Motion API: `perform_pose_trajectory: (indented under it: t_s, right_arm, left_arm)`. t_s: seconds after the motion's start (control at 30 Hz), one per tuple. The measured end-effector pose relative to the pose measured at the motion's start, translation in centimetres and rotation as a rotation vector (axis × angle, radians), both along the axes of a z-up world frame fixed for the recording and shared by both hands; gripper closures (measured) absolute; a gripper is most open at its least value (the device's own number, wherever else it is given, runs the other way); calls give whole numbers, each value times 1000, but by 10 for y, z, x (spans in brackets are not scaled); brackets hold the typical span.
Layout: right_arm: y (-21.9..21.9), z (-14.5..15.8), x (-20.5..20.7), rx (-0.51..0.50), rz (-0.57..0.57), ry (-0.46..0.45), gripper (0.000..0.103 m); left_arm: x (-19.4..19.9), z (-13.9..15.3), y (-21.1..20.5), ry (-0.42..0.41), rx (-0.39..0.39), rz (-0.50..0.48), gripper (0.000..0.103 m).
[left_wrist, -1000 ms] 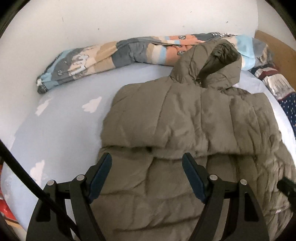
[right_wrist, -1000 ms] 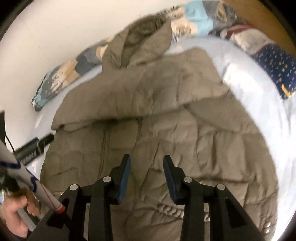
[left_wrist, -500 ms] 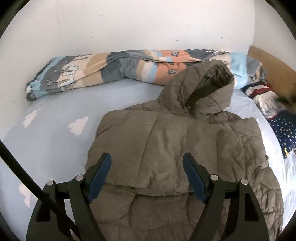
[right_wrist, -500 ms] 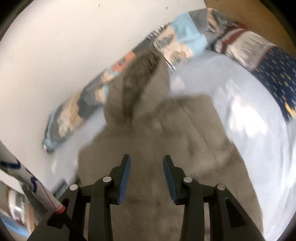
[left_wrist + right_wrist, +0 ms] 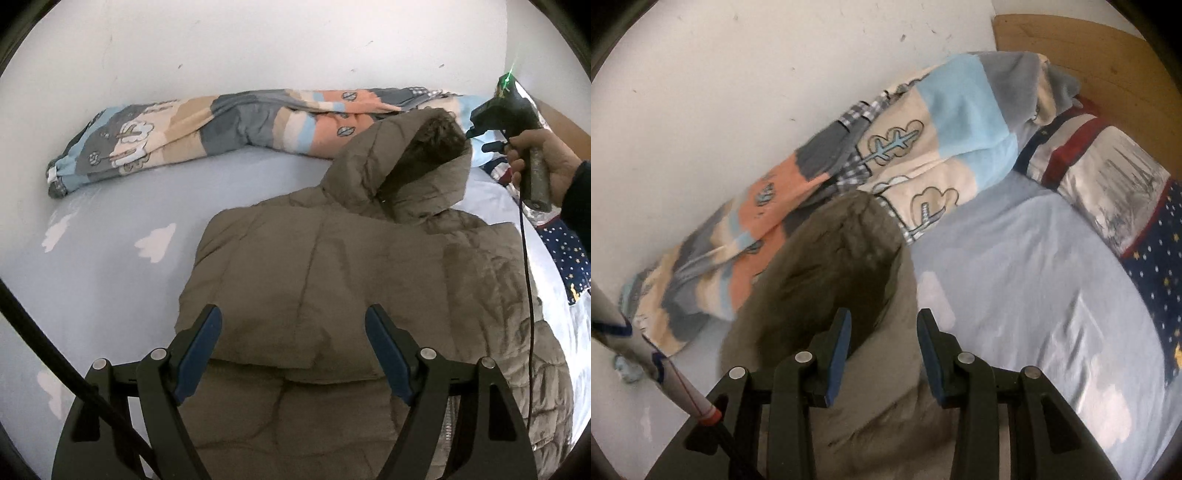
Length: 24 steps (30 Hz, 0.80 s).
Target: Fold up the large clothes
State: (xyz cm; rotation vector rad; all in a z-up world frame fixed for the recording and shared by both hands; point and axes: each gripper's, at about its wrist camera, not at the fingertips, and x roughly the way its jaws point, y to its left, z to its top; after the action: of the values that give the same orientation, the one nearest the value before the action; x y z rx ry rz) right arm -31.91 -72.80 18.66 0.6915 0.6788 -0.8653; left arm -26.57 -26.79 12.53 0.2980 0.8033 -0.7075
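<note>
We see the coat [image 5: 332, 280] lying flat on the bed [image 5: 110, 258], its sleeves folded in across the chest and its hood [image 5: 417, 166] raised toward the wall; the hood's top rests against the quilt [image 5: 229, 125] bunched along that wall. Our left gripper [image 5: 293, 350] hangs over the coat's middle, its 2 fingers [image 5: 195, 350] spread wide and grasping nothing; the lower edge of the folded sleeve runs across between and just below them, apart from the pads. Our right gripper [image 5: 882, 354] points down at the hood [image 5: 831, 280], its 2 fingers [image 5: 838, 350] parted to a narrow gap with nothing caught between them; the hood's dark opening lies just beyond the left finger, and its rim passes under the gap; whether the tips touch the cloth we cannot tell. In the left view a hand [image 5: 546, 162] holds that gripper's handle beside the hood. A pillow [image 5: 1108, 162] lies at the bed's head.
</note>
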Motion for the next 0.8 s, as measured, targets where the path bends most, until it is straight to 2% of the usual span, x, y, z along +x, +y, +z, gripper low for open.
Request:
perform_pose_trajectory:
  t_s: [0.17,0.2,0.27,0.3,0.47,0.6,0.73,0.8]
  right_arm:
    - [-21,-29,15,17,-15,6,63]
    - [-24,-35,18,23,-12,10,70]
    - [-20,-35,21,-9,6,30,93]
    - [-15,-32,20,-32,17,31,94]
    - [17,5,2,-134,92,-17,97]
    - [61,46,-26,-205,186,-71,98]
    - [126,82,-61,-279,306,-125,98]
    - [160,89,-83,-316,358,-134,98]
  left_arm:
    - [9,-8,1,52,-15,14,24]
    - [8,-9,0,46,-8,14,24]
    - [7,-11,-3,37,4,7,24]
    - [7,-11,-4,36,9,6,24]
    - [1,-5,-3,41,-12,-6,24]
    - [0,3,2,48,-40,-12,24]
    - [5,14,12,53,-78,4,24]
    - [9,21,20,60,-106,16,24]
